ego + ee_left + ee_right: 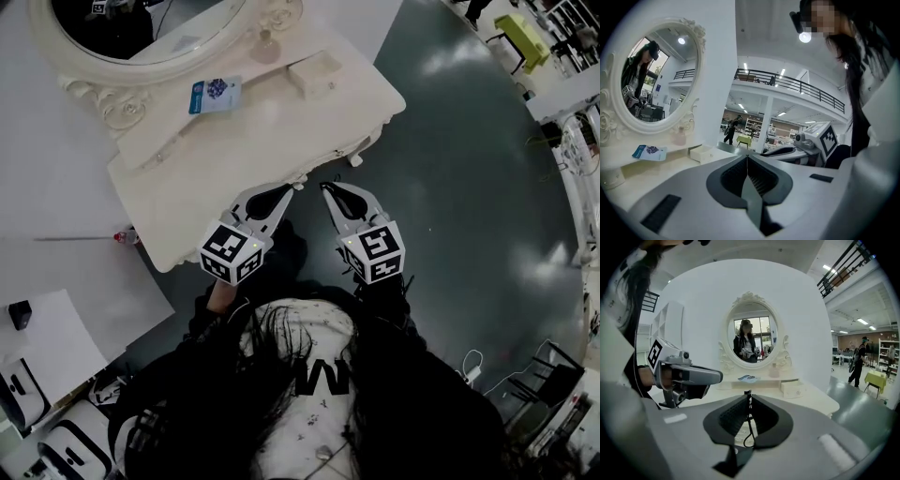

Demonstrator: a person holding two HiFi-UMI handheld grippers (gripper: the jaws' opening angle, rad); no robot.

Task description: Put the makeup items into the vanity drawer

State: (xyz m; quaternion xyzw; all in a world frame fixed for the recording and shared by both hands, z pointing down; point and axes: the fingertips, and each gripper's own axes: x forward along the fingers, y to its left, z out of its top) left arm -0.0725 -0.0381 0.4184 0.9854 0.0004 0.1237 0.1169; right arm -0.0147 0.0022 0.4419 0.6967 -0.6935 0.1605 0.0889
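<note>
The cream vanity table (234,178) stands ahead of me with its oval mirror (141,28) at the back. On its raised shelf lie a blue makeup packet (215,95) and a small clear bottle (266,47). A small white drawer box (316,73) sits on the top to the right. My left gripper (292,187) and right gripper (325,187) hover side by side at the table's front edge, both shut and holding nothing. The left gripper view shows the packet (649,152), the bottle (679,136) and the box (704,152). The right gripper view shows the packet (748,378) and the box (793,389).
Dark grey floor (469,169) spreads to the right of the vanity. White panels (56,272) lie left of it, with a small red-tipped item (125,236) at their edge. A yellow-green stool (520,37) stands far right; cables and equipment crowd the lower corners.
</note>
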